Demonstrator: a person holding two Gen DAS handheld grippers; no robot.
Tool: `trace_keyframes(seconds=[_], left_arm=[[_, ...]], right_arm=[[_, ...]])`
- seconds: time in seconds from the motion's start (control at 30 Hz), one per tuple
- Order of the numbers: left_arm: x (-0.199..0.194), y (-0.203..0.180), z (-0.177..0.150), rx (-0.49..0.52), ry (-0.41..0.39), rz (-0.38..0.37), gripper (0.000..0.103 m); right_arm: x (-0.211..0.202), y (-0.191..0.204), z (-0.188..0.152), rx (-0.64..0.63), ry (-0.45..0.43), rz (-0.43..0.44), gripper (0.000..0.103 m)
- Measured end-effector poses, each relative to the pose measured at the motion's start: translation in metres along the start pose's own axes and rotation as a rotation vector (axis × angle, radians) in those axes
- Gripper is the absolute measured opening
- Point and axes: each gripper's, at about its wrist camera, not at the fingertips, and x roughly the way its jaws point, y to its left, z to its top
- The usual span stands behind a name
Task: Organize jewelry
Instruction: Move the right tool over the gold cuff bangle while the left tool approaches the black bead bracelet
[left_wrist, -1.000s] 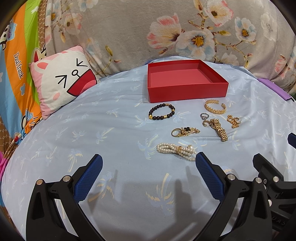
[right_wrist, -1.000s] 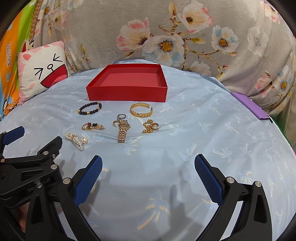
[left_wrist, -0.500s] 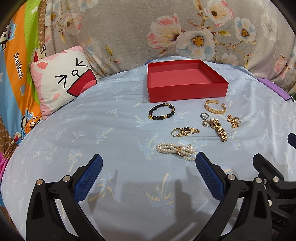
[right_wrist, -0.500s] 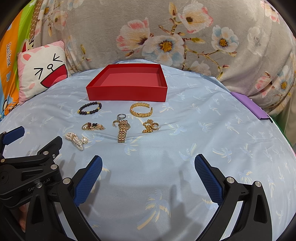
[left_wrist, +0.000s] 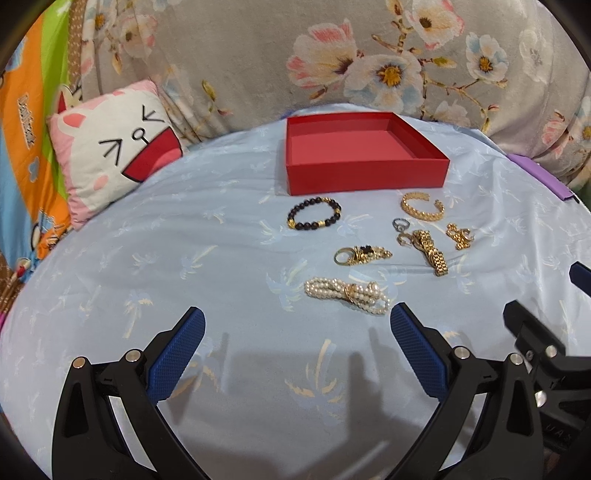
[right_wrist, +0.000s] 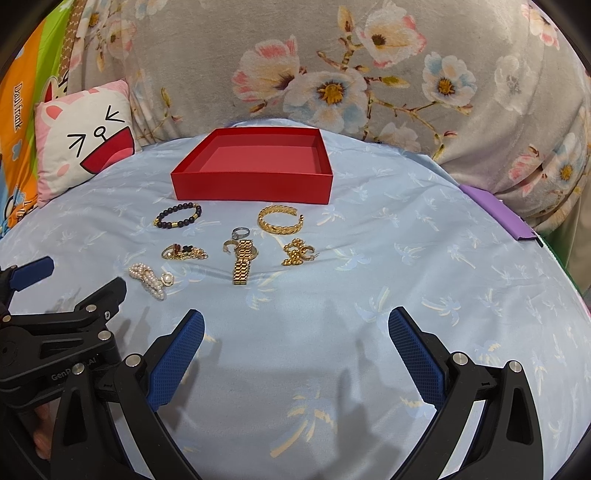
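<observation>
— Pale blue bedding printed with palm trees (left_wrist: 207, 258) is spread across the scene, backed by a grey floral blanket (right_wrist: 369, 92); what is laid on it?

— A red open box (left_wrist: 364, 171) is set at the far side, with nothing seen inside it. Just in front of it, a dark beaded bracelet (left_wrist: 314, 213) and a gold cuff bangle (left_wrist: 422, 206) are placed, well apart from each other.

— And nearer?

— A silver ring (left_wrist: 400, 223) is found beside a gold watch (left_wrist: 428, 249), and a small gold chain cluster (left_wrist: 459, 236) is laid to the watch's right. A gold brooch-like piece with a ring (left_wrist: 360, 254) is seen in the middle, and a pearl bracelet (left_wrist: 347, 291) lies closest.

— How are the grippers held?

— The left gripper (left_wrist: 295, 332) is spread wide above the bedding, nothing between its blue pads (left_wrist: 177, 354). The right gripper (right_wrist: 295, 332) is likewise held wide apart and empty. A cartoon cat cushion (right_wrist: 86, 140) is propped at the left.
</observation>
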Motion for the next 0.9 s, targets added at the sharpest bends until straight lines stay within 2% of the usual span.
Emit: trace_keyframes(seconds=[0.1,0.3,0.5,0.6,0.77,0.9], left_arm=[[0.010,0.010,0.003,-0.005,0.049,-0.046,0.098],[0.016,0.036,0.020,-0.074,0.063,-0.082,0.098],[0.027,0.035,0.044,-0.005,0.054,-0.035,0.098],[0.038,0.037,0.055,-0.023,0.080,-0.062,0.098],[0.053,0.034,0.074,-0.011,0.072,-0.070,0.098],[0.075,0.031,0.088,-0.009,0.086,-0.073,0.098]], right_arm=[[-0.003,-0.012,0.002,0.042,-0.006,0.005,0.098],[0.004,-0.026,0.005,0.100,0.025,0.031,0.098],[0.010,-0.023,0.004,0.087,0.054,0.047,0.098],[0.015,-0.023,0.007,0.073,0.081,0.073,0.098],[0.036,-0.030,0.027,0.027,0.146,0.116,0.098],[0.063,-0.040,0.053,0.044,0.203,0.166,0.091]])
